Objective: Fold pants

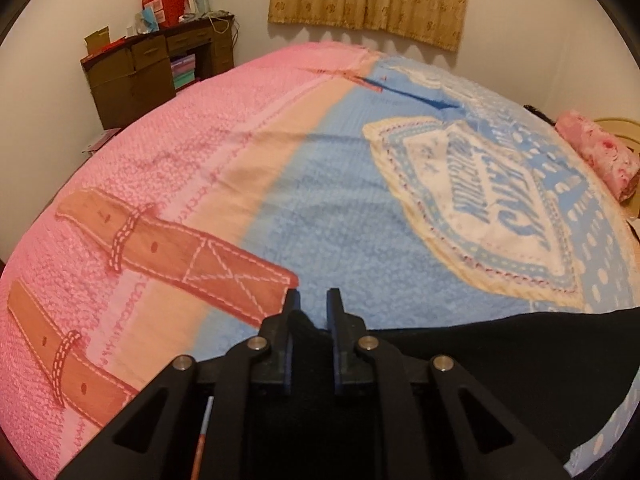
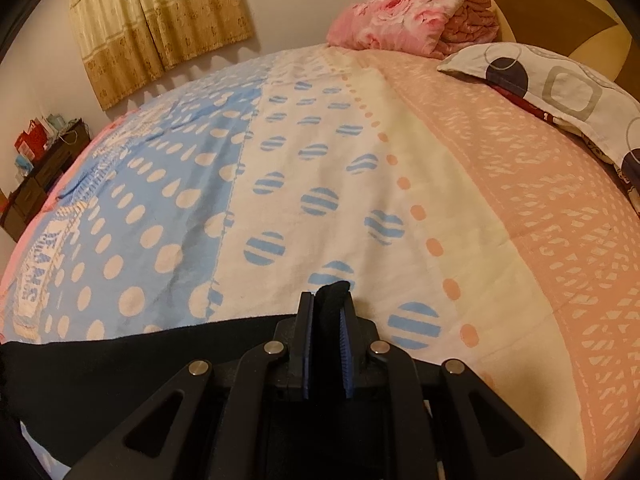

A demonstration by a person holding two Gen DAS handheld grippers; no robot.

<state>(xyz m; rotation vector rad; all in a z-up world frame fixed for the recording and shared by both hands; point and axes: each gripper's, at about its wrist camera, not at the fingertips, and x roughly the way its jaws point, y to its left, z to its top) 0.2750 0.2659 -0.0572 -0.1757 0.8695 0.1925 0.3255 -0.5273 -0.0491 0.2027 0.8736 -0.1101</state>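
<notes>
Left wrist view: the left gripper [image 1: 311, 300], fingers narrowed, pinches a corner of the black fabric pants [image 1: 520, 336], whose edge stretches rightward over the pink-and-blue patterned bedspread [image 1: 320, 200].

Right wrist view: the right gripper [image 2: 329, 300] clamps a bunched fold of the same pants [image 2: 120, 360], whose edge stretches leftward. The long axis spans both grippers; neither is nearer. No containers are visible.

Bedspread [image 1: 328, 216] ahead of left gripper [image 1: 313, 300] lies open and flat far across to wall side. Black pants [image 1: 520, 344] stretch between both grippers, closing off the low near edge. Ahead of right gripper [image 2: 329, 300] spread open too; folded pink blanket [image 2: 412, 20] and patterned pillow [image 2: 560, 92] block headboard end. Cluttered desk [image 1: 156, 68] stands past far corner.
</notes>
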